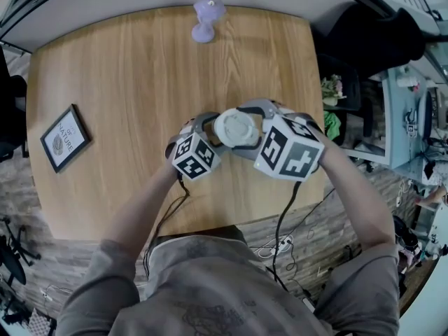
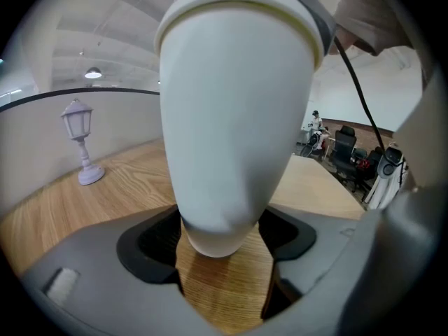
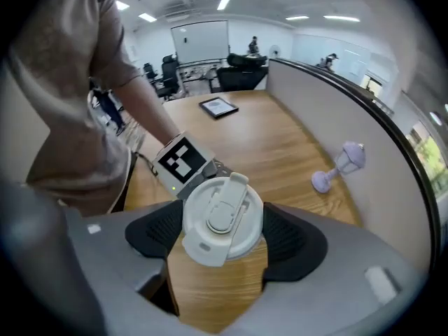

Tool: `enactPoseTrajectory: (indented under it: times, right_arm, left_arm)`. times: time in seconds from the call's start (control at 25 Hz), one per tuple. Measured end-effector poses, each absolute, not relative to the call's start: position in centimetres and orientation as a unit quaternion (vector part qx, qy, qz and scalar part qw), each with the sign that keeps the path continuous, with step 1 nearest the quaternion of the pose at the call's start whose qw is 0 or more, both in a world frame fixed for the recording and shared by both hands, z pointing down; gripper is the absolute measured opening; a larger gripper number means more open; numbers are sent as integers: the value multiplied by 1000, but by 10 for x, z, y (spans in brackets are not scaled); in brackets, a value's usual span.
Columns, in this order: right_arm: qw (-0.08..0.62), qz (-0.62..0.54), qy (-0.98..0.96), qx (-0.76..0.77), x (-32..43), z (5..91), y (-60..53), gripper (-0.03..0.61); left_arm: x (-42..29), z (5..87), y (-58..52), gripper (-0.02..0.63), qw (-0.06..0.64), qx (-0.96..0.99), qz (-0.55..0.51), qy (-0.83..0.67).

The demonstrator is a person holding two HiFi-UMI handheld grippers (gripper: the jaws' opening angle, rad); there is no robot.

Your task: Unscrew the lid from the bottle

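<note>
At frame centre, the left tongs (image 2: 224, 247) clamp the bottle (image 2: 234, 117) low on its body, clear of the tabletop (image 1: 126, 82). Its long axis runs near upright. The right tongs (image 3: 222, 238) grip the lid (image 3: 222, 219) from above.

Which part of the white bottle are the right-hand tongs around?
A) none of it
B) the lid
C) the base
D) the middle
B: the right gripper view shows the lid between the right tongs, while the left tongs hold the bottle lower down.
</note>
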State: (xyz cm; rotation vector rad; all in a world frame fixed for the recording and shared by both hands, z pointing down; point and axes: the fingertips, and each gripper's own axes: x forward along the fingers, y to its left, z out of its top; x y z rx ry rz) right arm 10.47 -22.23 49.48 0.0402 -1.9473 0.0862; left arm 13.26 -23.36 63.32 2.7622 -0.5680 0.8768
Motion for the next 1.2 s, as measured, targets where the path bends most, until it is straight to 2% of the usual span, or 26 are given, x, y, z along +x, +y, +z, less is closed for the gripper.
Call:
enactPoseTrajectory:
  times: [0.28,0.44,0.68,0.8,1.0,1.2]
  right_arm:
    - [604,-101,-766,-197,113,497,-216,365]
    - [610,-124,-749,-226,113,497,-215,365]
    - [594,-32,-802,-51,115,492,-222,377]
    - [544,27,-834,92,119,479,-226,380]
    - [430,223,-832,270,115,466,-235,380]
    - [401,300,-793,347,113,477,-243,387]
  left_arm:
    - [133,633,-233,347,94,934,296,-180]
    - [133,633,-233,347,95,934,295,-180]
    - [133,633,-233,347,97,933,295,-181]
    - [133,633,-233,347,96,933,294,-183]
    - [131,634,-232,347,99,932,295,-186]
    - [132,634,-233,346,102,930,299,-189]
